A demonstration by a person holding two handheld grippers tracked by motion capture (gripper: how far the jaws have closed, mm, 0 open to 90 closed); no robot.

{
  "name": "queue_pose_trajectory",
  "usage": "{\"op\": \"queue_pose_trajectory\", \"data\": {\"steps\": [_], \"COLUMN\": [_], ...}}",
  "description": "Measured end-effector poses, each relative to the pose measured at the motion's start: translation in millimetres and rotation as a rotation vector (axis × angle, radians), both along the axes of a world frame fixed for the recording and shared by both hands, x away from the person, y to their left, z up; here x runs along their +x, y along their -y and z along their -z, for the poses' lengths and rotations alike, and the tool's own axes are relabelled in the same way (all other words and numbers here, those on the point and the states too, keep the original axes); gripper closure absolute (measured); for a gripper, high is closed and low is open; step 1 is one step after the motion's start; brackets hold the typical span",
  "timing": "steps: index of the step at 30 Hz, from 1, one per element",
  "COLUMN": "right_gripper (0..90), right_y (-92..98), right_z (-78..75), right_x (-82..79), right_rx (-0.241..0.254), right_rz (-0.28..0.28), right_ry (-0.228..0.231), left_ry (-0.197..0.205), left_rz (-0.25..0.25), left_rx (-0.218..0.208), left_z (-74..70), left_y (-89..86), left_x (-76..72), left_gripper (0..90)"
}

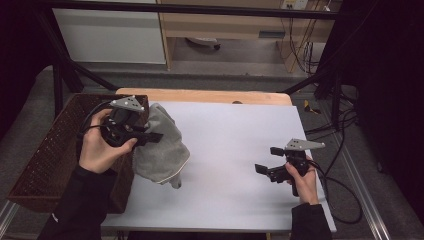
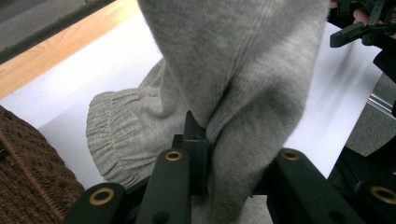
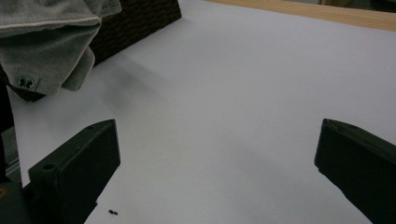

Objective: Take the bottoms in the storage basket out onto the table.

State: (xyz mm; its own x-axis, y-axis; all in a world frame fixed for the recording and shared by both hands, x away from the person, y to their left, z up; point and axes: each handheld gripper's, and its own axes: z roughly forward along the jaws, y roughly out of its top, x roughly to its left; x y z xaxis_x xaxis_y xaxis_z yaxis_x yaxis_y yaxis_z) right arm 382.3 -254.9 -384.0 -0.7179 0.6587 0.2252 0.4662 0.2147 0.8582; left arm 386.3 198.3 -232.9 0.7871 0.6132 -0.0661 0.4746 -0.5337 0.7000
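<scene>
1. The left tool (image 1: pixel 150 136) is clamped on a bunched fold of the grey knit garment (image 1: pixel 162 147). The garment hangs beside the wicker basket (image 1: pixel 45 150), and its lower edge drapes onto the white counter (image 1: pixel 235 150) just next to the basket's near wall.
2. Judging by this, the step in hand is carrying the garment between basket and counter. Keep the jaws pressed on that fold, since the knit is thick and soft and could slide out.
3. Lift high enough that the ribbed cuff (image 2: pixel 109 135) stays free of the basket's rim, where woven wicker may snag it.
4. The right tool (image 1: pixel 267 160) rests on the counter well away from the basket, jaws wide apart and holding nothing. It is best brought closer to catch the hanging hem.
</scene>
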Motion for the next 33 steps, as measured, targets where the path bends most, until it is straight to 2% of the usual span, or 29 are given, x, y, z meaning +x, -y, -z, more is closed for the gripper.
{"op": "queue_pose_trajectory", "data": {"steps": [6,10,15,33], "right_gripper": [0.7,0.7,0.7,0.7], "right_y": [0.1,0.1,0.7,1.4], "right_z": [0.0,-0.1,-0.5,-1.1], "right_x": [0.1,0.0,-0.2,-0.7], "right_rx": [0.000,0.000,0.000,0.005], "right_rz": [0.000,0.000,0.001,0.002], "right_ry": [0.000,0.000,0.002,0.005], "left_ry": [-0.014,-0.023,-0.034,-0.043], "left_rz": [-0.001,0.004,0.008,0.014], "left_rx": [0.011,0.033,0.033,0.058], "left_z": [8.4,14.4,21.7,48.2], "left_y": [7.4,14.0,20.0,49.4], "left_x": [4.1,6.3,9.1,18.4], "left_gripper": [75.1,75.1,75.2,75.0]}}
